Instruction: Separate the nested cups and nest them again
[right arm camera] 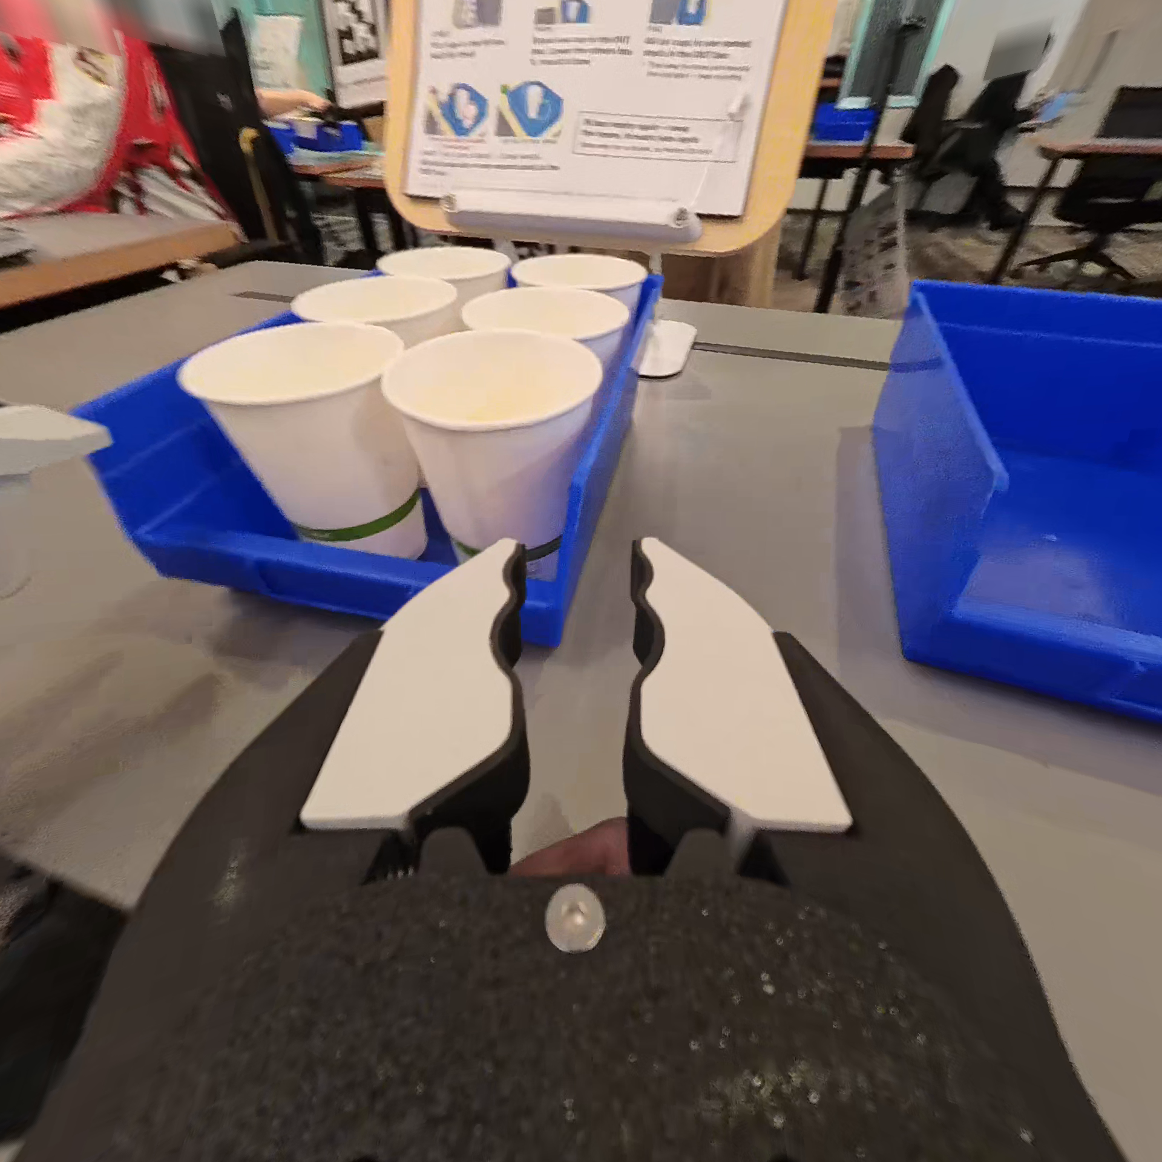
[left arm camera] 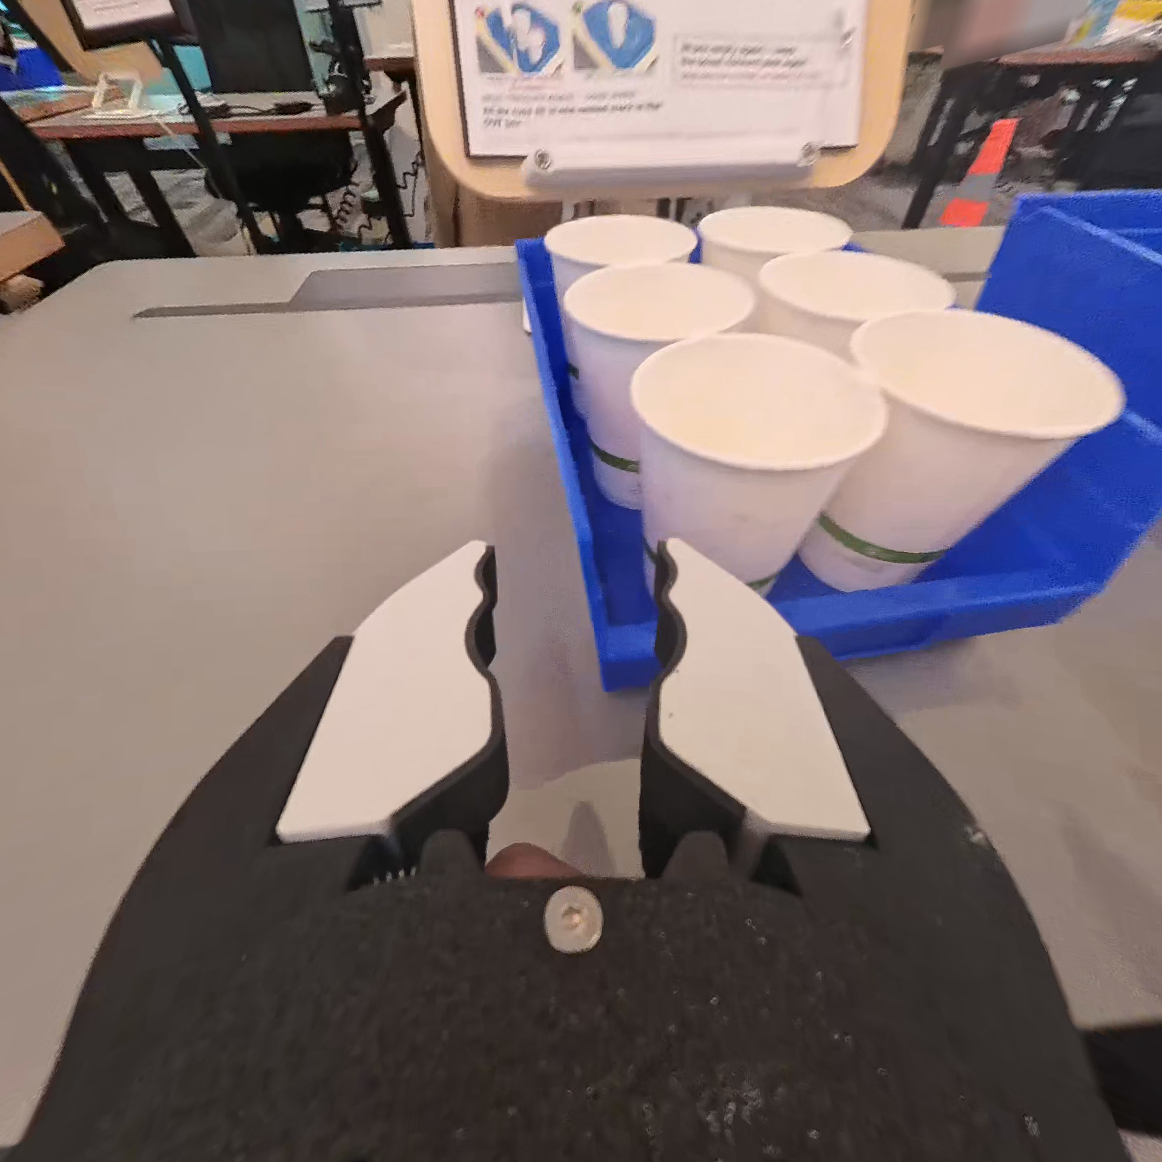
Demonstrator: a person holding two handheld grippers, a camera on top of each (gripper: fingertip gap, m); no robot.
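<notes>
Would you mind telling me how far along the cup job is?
Done: six cups stand apart in the left bin. In hand: nothing; the left gripper and right gripper are open and empty. Left: nesting the cups again; the right bin holds nothing.

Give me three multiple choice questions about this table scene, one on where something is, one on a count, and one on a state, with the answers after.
1. Where do the white paper cups stand?
A. on the bare grey table
B. in a blue plastic bin
C. on the document stand

2. How many cup openings show in that bin?
A. four
B. six
C. nine

3. What does the right gripper hold?
A. a cup
B. a lid
C. nothing

Answers: 1 B, blue walls surround the cups. 2 B, three rows of two rims. 3 C, its fingers stand apart over the grey tabletop; the left gripper is likewise open and empty.
</notes>
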